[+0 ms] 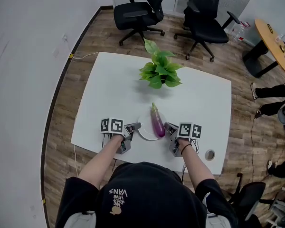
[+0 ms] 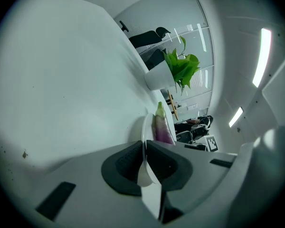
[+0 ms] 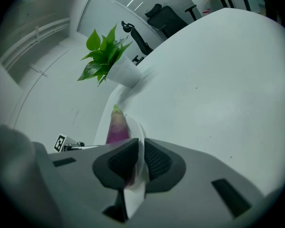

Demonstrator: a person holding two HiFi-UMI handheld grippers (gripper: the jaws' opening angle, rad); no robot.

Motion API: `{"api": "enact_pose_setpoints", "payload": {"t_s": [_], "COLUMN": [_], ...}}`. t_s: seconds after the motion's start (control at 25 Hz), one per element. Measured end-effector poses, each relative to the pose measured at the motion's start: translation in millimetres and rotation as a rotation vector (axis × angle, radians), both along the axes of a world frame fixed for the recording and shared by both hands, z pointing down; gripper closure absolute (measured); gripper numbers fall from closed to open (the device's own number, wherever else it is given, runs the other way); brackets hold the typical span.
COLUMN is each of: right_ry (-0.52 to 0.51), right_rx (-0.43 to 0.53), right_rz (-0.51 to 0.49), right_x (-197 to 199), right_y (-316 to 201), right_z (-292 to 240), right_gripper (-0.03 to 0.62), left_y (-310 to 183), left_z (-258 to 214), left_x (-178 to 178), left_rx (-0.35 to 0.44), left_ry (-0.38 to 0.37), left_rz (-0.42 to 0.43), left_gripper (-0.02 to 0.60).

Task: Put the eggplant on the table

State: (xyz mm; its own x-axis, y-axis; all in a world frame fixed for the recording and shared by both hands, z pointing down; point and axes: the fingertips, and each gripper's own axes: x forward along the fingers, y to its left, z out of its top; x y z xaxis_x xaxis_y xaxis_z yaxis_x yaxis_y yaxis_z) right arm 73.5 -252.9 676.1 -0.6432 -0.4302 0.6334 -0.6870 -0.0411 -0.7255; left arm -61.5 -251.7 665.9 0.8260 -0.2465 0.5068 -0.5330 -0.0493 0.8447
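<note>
The fingers (image 2: 126, 165) of the left gripper (image 1: 134, 127) are nearly closed, pinching the 9 o'clock rim of the round white plate (image 1: 145, 136). The right gripper (image 1: 170, 126) has its fingers (image 3: 157, 161) clamped the same way on the 3 o'clock rim. The long purple eggplant (image 1: 157, 122) lies on the plate, its green stem toward 12 o'clock, near the 6 o'clock edge of the white worktop (image 1: 109, 89). A leafy green potted plant (image 1: 160, 71) stands at 12 o'clock from the plate.
</note>
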Motion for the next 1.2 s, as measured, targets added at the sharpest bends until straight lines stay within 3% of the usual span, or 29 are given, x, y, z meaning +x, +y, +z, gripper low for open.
{"api": "enact_pose_setpoints", "payload": {"t_s": [0.32,0.6,1.2], "right_ry": [-0.001,0.006,0.042], "right_rx": [-0.008,-0.009,-0.003], "right_rz": [0.01,0.004,0.016], "right_x": [0.1,-0.6,0.1], "right_y": [-1.0,0.3,-0.9], "right_z": [1.3,1.8,-0.4], "right_gripper": [0.557,0.557,0.557], "left_y": [-1.5,1.2,0.7], "left_z": [5.6,9.2,8.2], "left_x": [-0.9,-0.7,-6.7], "left_rx": [-0.041,-0.081,-0.069], "left_ry": [0.006,-0.037,-0.083], "left_rz": [-0.007,0.007,-0.02], "left_gripper": [0.554,0.554,0.532]}}
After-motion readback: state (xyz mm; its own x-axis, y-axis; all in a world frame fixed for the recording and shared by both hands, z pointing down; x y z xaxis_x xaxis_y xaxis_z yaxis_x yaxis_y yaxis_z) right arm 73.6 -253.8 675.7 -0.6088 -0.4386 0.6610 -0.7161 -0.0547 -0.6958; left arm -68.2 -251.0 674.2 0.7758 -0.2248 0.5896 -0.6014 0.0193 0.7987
